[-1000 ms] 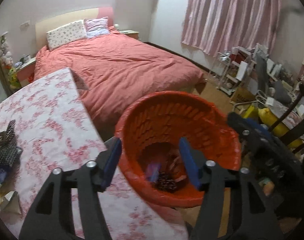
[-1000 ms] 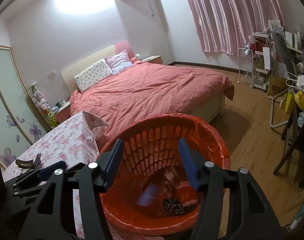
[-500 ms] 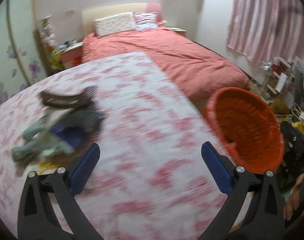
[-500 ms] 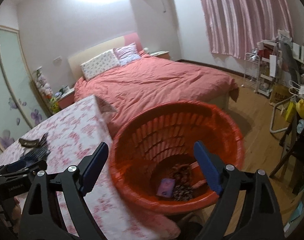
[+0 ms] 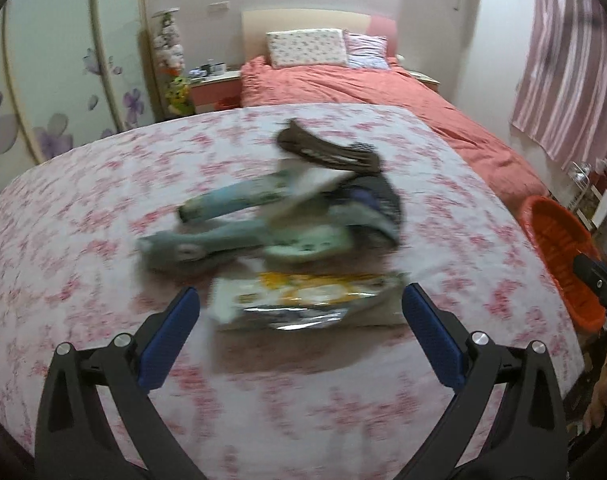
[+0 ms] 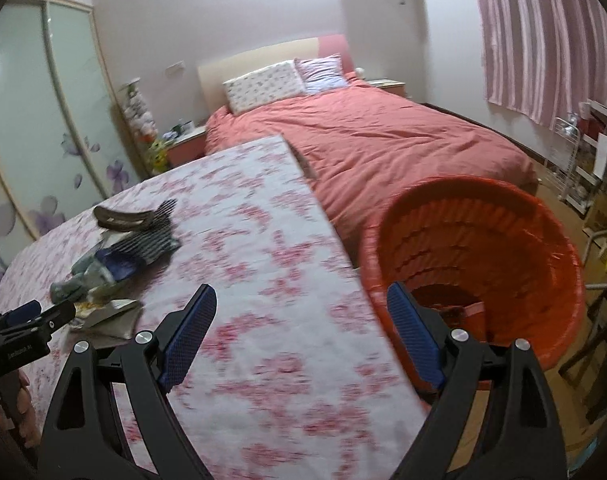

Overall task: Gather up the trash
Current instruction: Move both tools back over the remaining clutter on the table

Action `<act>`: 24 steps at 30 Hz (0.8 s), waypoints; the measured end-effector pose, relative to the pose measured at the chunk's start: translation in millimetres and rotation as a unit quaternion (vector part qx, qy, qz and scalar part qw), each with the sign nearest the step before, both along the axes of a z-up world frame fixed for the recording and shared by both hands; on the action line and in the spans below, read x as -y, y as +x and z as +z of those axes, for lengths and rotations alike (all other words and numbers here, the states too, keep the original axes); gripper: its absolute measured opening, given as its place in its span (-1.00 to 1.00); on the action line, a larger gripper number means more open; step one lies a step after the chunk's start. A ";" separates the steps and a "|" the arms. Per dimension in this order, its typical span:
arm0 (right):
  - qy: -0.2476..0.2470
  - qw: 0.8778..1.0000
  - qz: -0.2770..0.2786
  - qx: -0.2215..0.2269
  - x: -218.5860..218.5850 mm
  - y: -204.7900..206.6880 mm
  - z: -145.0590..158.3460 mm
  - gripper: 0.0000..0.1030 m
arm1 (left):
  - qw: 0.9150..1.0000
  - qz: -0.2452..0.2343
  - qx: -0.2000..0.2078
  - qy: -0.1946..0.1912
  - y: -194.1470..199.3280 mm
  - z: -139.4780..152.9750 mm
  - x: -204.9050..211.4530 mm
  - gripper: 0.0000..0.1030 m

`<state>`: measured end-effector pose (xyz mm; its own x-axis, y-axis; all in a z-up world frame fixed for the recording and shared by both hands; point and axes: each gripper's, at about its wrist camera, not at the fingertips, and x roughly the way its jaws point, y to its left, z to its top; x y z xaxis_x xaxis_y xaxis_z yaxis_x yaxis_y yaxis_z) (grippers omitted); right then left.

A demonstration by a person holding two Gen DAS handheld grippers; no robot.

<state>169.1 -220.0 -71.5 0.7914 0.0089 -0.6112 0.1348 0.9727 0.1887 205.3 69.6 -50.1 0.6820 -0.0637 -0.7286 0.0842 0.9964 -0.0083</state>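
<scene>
A blurred pile of trash lies on the table with the pink floral cloth: pale blue wrappers, a dark comb-like piece and a yellow and silver packet nearest me. My left gripper hangs open just short of that packet, nothing between its blue pads. In the right wrist view the same pile sits at the left, and the orange basket stands off the table's right edge. My right gripper is open and empty above the table edge beside the basket. The left gripper shows at the far left.
A bed with a red cover stands behind the table. A pink curtain and a cluttered rack fill the right side. Sliding doors with purple flowers are on the left. The basket shows at the right of the left wrist view.
Both grippers opened wider and left the basket. The left one swung left across the table to the trash pile. The right one shifted left, so the basket now sits to its right.
</scene>
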 end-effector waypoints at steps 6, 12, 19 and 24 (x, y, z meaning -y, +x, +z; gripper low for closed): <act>-0.004 0.999 0.034 -0.010 -34.9 5.9 -1.8 0.68 | 0.999 0.039 -0.001 -0.007 -1.5 -3.9 -41.8 0.92; -0.004 0.996 0.085 -0.018 -81.7 15.3 -1.1 0.68 | 0.997 0.072 -0.005 -0.025 -6.2 -4.1 -75.6 0.92; -0.022 0.986 0.166 -0.018 -152.6 23.5 -2.3 0.62 | 0.995 0.097 -0.003 -0.027 -13.4 -2.6 -106.9 0.92; -0.048 0.975 0.215 -0.015 -193.6 32.5 -6.2 0.62 | 0.993 0.115 -0.004 -0.037 -20.5 -2.6 -131.2 0.92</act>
<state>201.6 -26.4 -77.7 0.7086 0.2775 -0.6488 -0.2847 0.9537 0.0970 184.8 200.8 -52.7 0.6784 0.0391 -0.7336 -0.1451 0.9860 -0.0816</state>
